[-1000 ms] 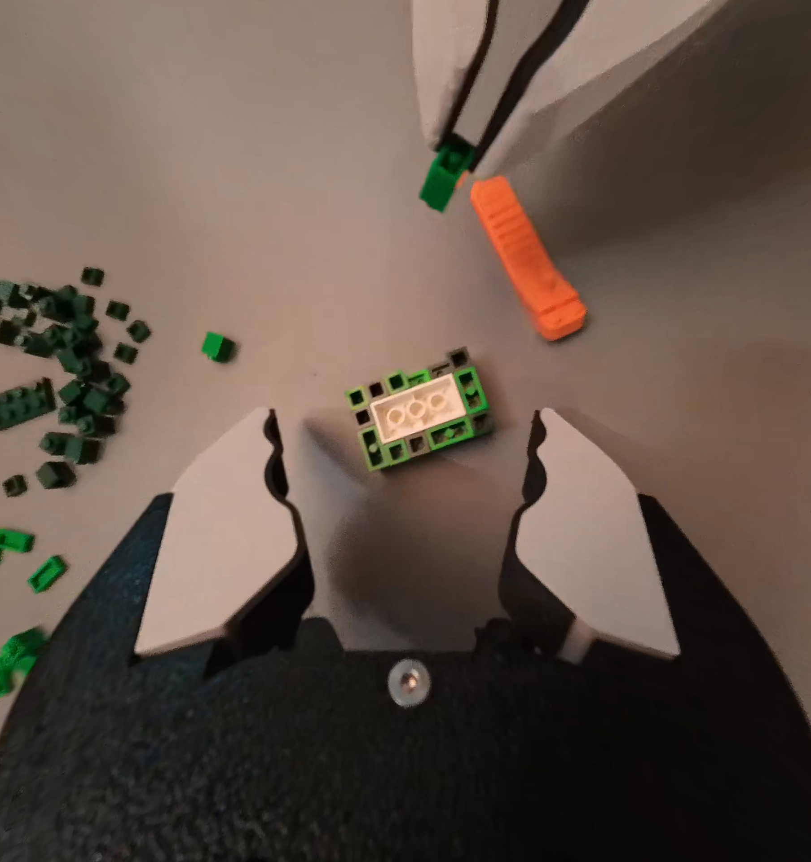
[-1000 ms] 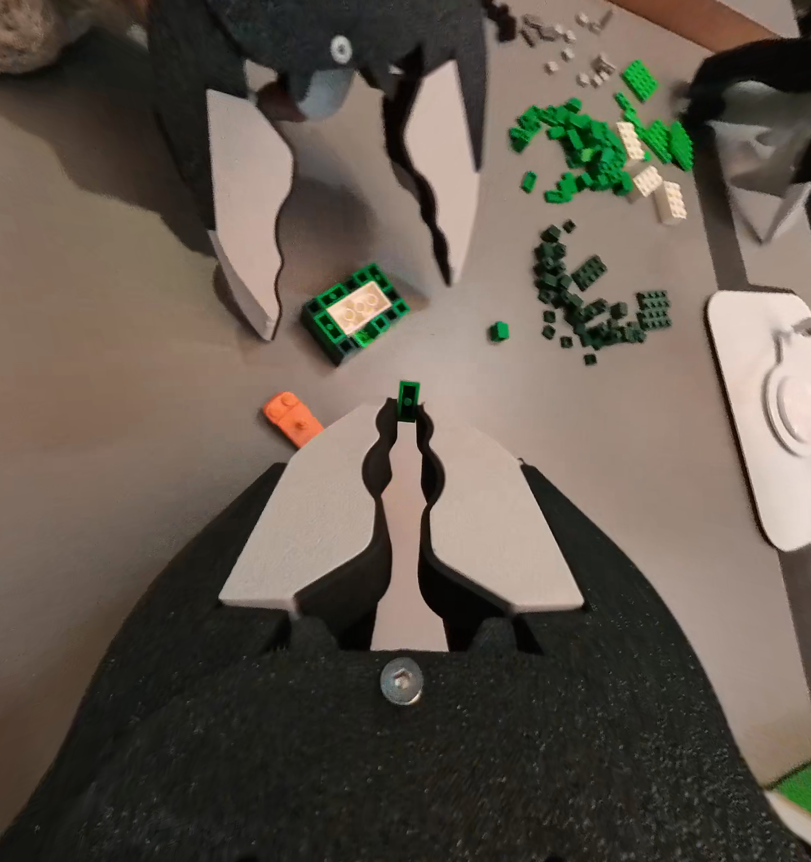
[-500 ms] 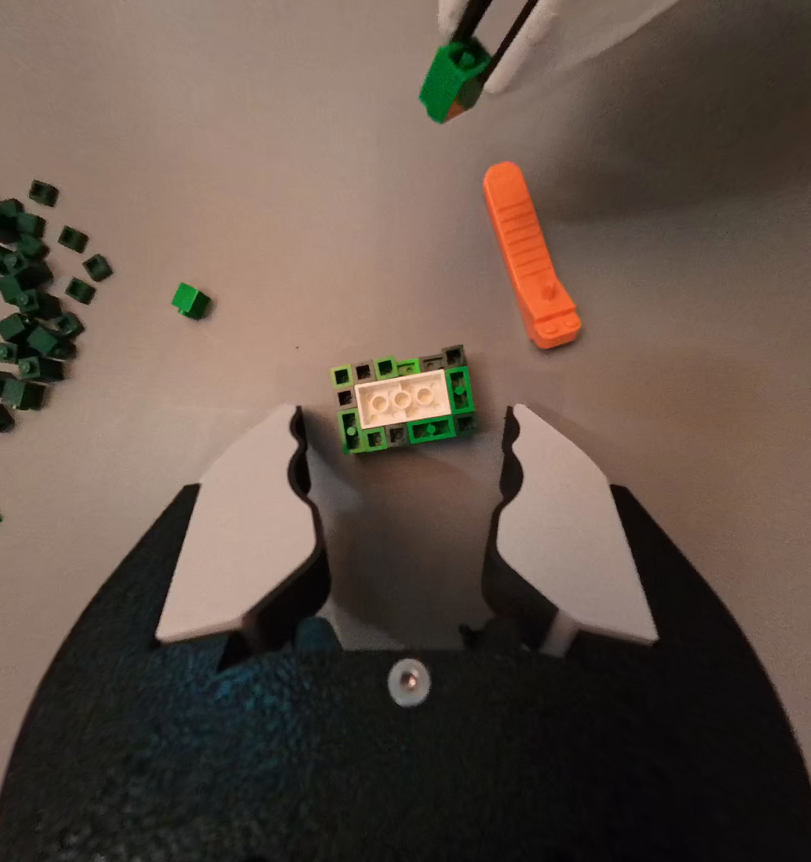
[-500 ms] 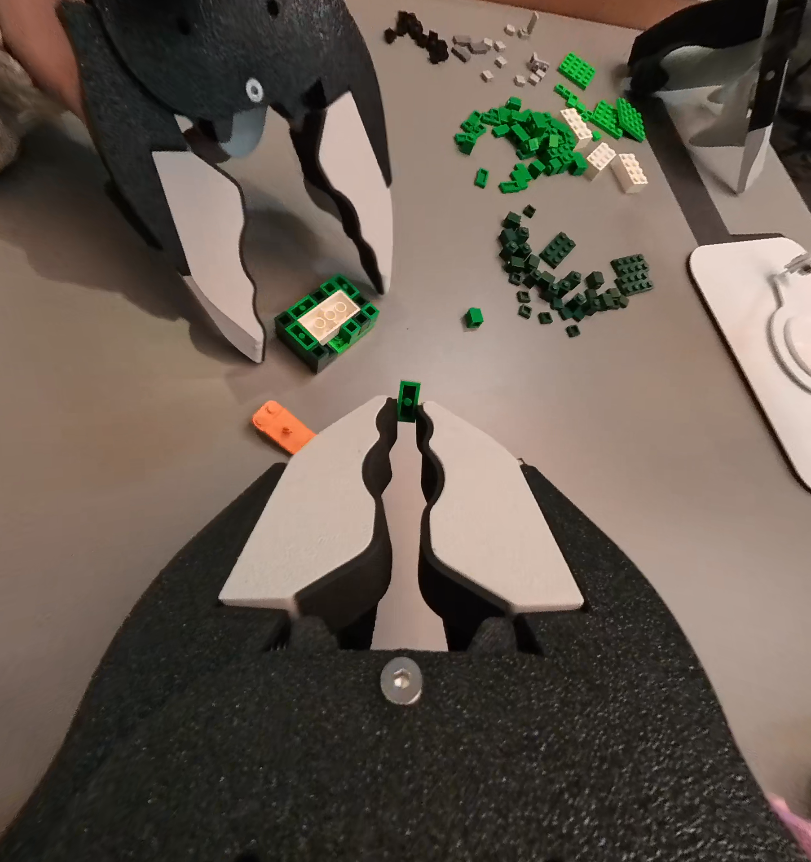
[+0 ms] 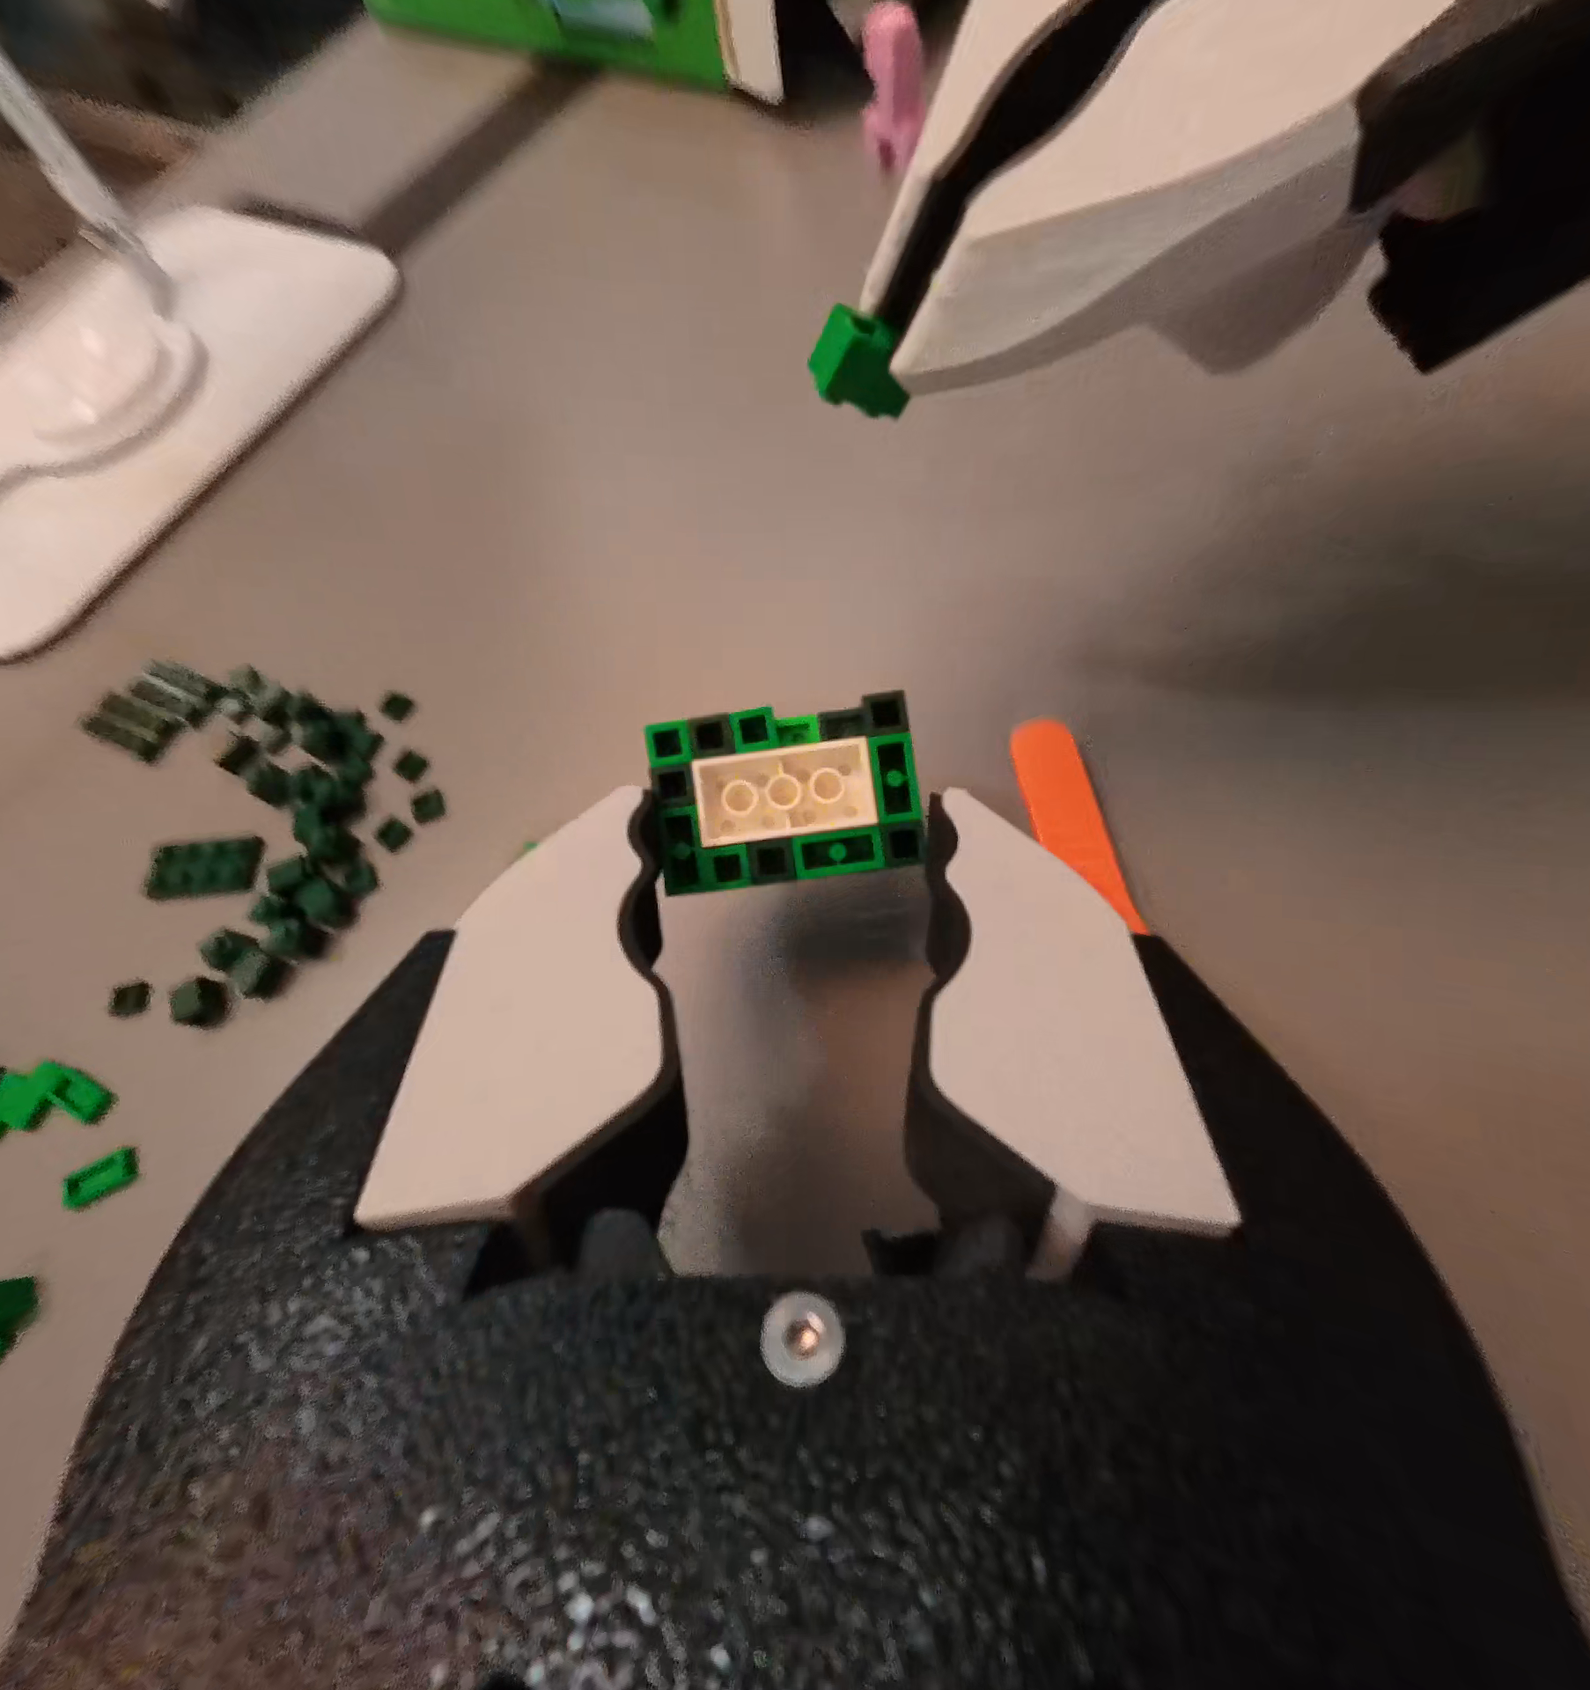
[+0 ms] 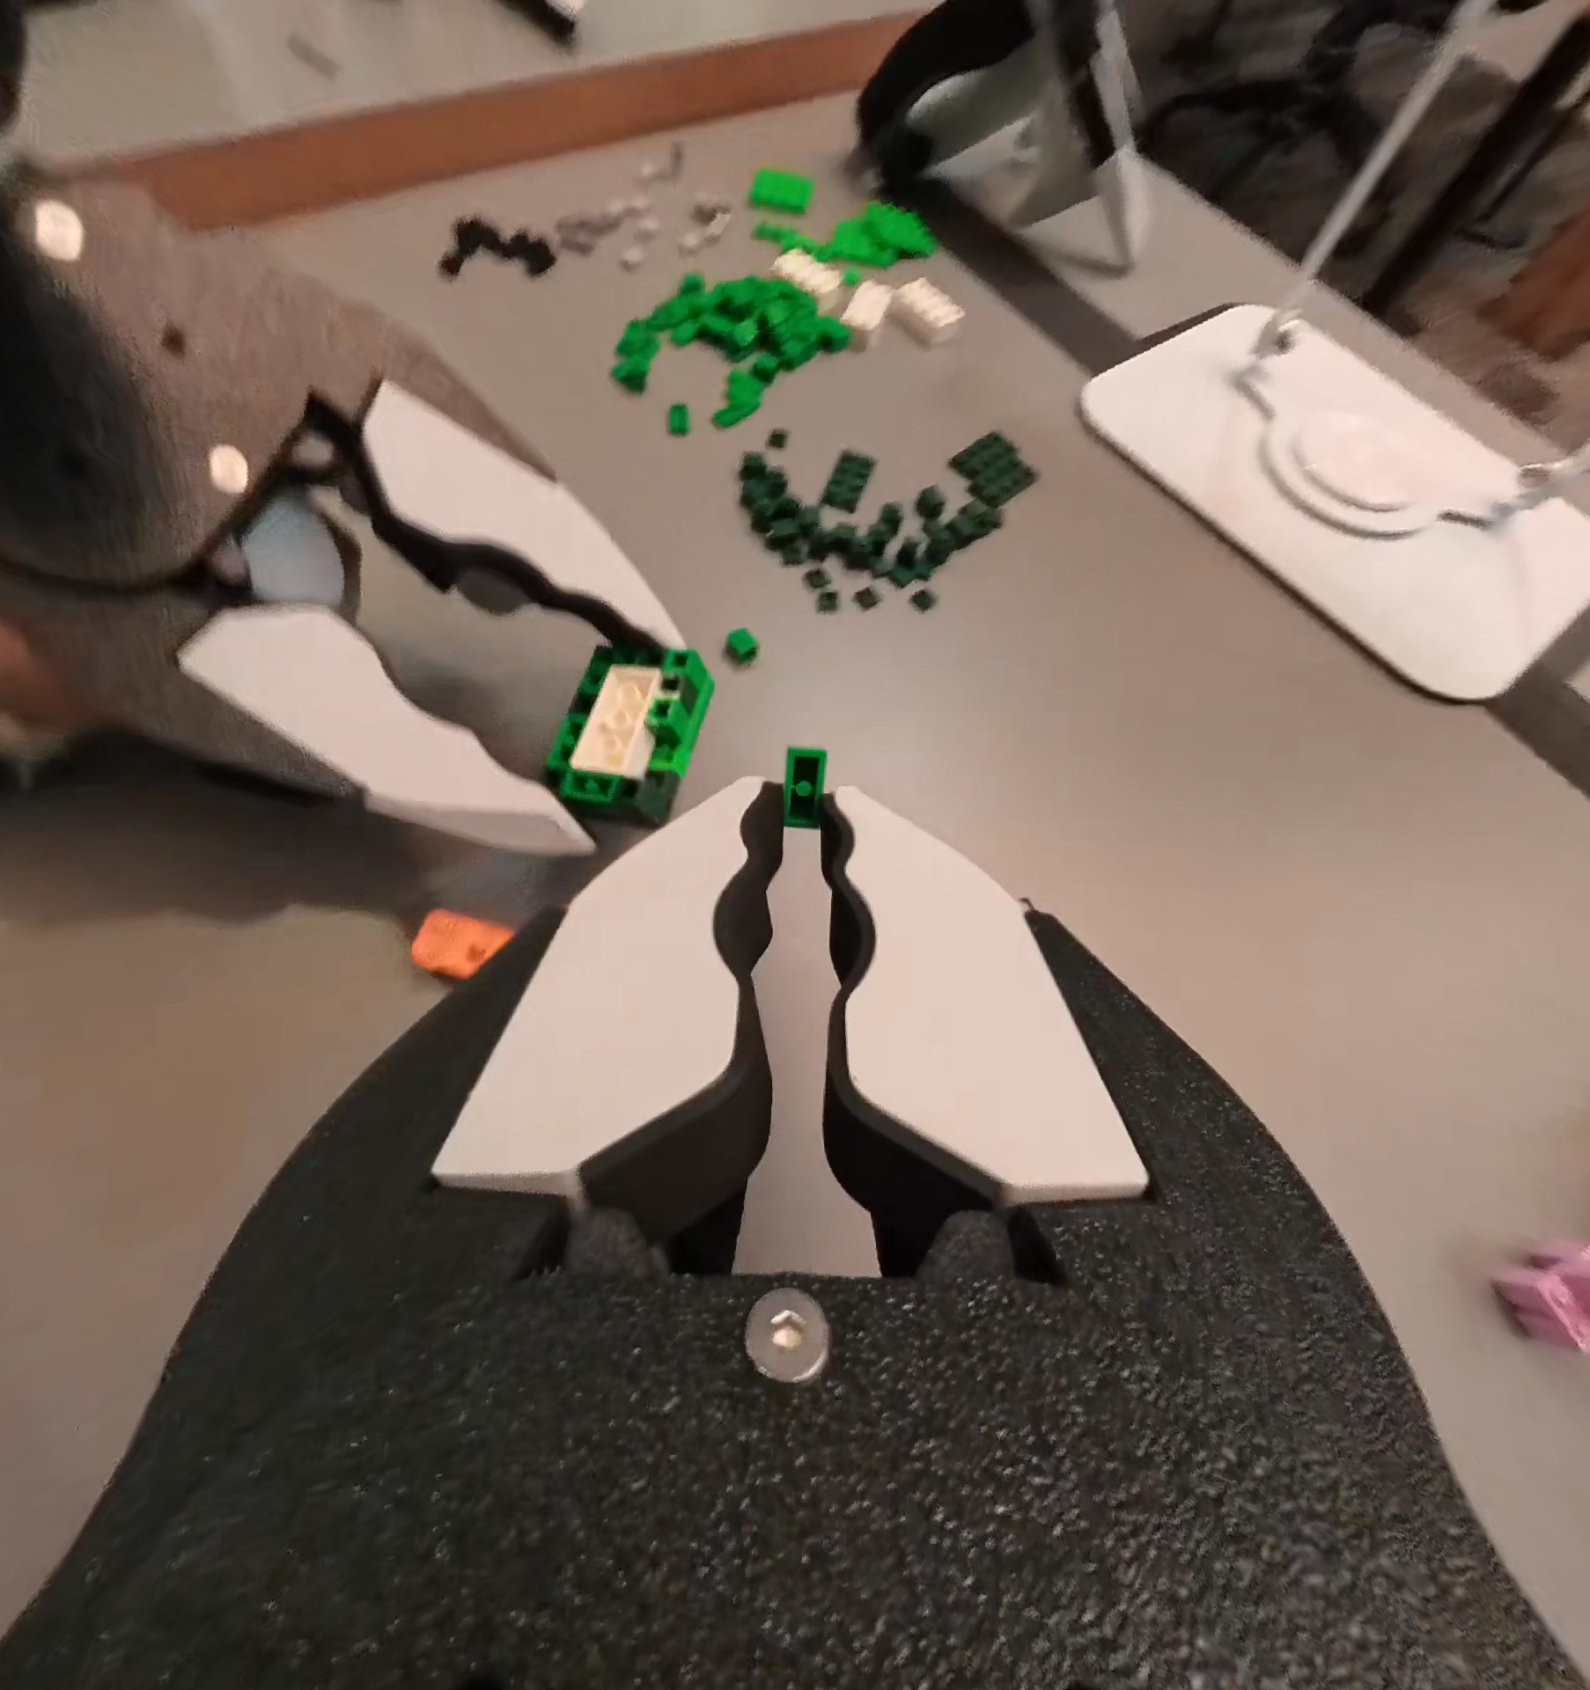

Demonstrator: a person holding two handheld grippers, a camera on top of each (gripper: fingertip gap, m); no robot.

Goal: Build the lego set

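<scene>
The partly built block (image 5: 782, 796), a white brick ringed by green bricks, sits between my left gripper's (image 5: 787, 818) fingertips. The jaws press its two short sides and hold it tilted off the grey table. In the right wrist view the block (image 6: 631, 722) shows the same way, between the left gripper's fingers (image 6: 389, 722). My right gripper (image 6: 805, 805) is shut on a small green brick (image 6: 805, 786) at its tips. In the left wrist view that brick (image 5: 855, 361) hangs above and beyond the block, a little to the right.
An orange brick separator (image 5: 1070, 814) lies just right of the block. Loose dark green bricks (image 6: 874, 521) and bright green bricks (image 6: 746, 329) lie beyond it, with white bricks (image 6: 910, 306). A white stand base (image 6: 1349, 494) is at the right, and a pink piece (image 6: 1569, 1289) at the near right. My hands' fingertips stand some 8 cm from each other.
My left gripper has moved forward, closed on the block and tilted it up. My right gripper, still holding the green brick, has swung to the block's far right side.
</scene>
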